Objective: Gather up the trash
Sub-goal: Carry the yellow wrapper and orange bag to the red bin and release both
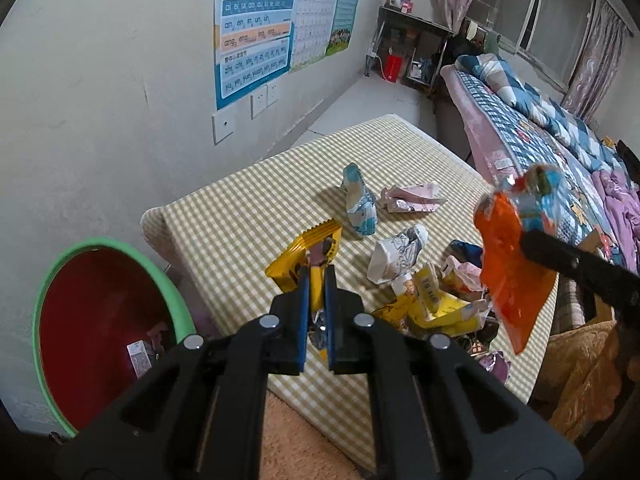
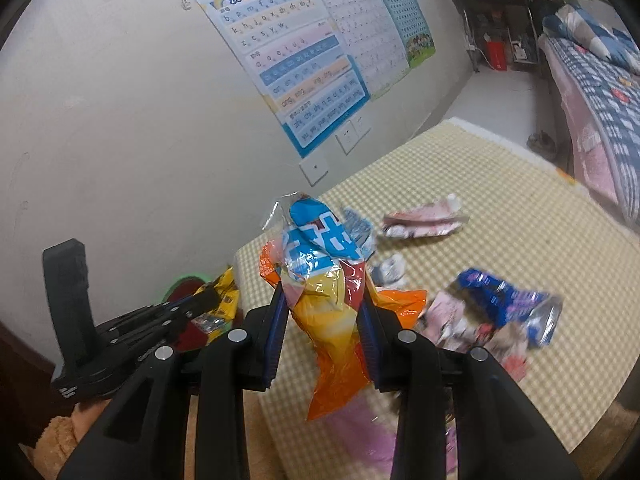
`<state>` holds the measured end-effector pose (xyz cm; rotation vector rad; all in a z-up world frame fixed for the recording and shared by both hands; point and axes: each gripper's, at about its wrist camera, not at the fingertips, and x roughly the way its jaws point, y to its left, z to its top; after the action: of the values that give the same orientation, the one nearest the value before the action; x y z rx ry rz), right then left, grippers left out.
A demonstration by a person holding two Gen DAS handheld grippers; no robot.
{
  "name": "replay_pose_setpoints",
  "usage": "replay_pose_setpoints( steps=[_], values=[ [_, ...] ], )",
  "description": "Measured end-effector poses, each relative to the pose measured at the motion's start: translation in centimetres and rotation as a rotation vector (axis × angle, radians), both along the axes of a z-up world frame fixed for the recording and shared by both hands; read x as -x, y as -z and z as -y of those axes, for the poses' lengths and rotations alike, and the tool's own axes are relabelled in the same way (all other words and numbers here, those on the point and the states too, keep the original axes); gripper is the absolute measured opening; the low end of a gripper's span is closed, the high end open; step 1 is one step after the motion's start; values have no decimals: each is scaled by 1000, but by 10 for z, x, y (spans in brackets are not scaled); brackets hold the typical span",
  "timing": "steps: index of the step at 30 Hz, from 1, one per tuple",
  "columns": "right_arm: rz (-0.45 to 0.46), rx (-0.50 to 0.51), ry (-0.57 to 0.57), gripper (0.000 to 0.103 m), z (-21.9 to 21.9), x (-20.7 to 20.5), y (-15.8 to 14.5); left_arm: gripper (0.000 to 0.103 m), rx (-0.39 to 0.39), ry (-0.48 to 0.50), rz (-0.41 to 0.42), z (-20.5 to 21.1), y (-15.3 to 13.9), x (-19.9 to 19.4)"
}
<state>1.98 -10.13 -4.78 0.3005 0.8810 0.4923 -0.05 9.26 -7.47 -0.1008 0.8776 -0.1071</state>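
Note:
My left gripper (image 1: 316,276) is shut on a yellow snack wrapper (image 1: 310,254) and holds it above the checkered mattress (image 1: 240,208). It also shows in the right wrist view (image 2: 208,300), holding the yellow wrapper (image 2: 224,300) near the bin. My right gripper (image 2: 324,300) is shut on an orange and blue snack bag (image 2: 324,280); in the left wrist view the bag (image 1: 508,256) hangs in the air at the right. A red bin with a green rim (image 1: 100,312) stands left of the mattress, with some trash inside. Several wrappers (image 1: 400,256) lie on the mattress.
A wall with posters (image 1: 256,28) and sockets is behind the mattress. A bed with a blue checkered quilt (image 1: 540,136) stands at the right, a dark shelf (image 1: 412,48) in the far corner. An orange plush blanket (image 1: 580,376) lies at the lower right.

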Motion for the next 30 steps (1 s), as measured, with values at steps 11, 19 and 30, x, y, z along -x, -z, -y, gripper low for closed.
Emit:
replay_pose_setpoints(
  steps=[11,19,30],
  values=[
    [-43,31,-38,33,-32,20,6,6,9,-50,-7,-37,9,14],
    [-51,28,-77,33,-55,21,7,6,-37,-96,-46,-67,17,28],
    [-35,29,-180,33,-90,30,1,6,-33,-193,-30,-109,13,51]
  ],
)
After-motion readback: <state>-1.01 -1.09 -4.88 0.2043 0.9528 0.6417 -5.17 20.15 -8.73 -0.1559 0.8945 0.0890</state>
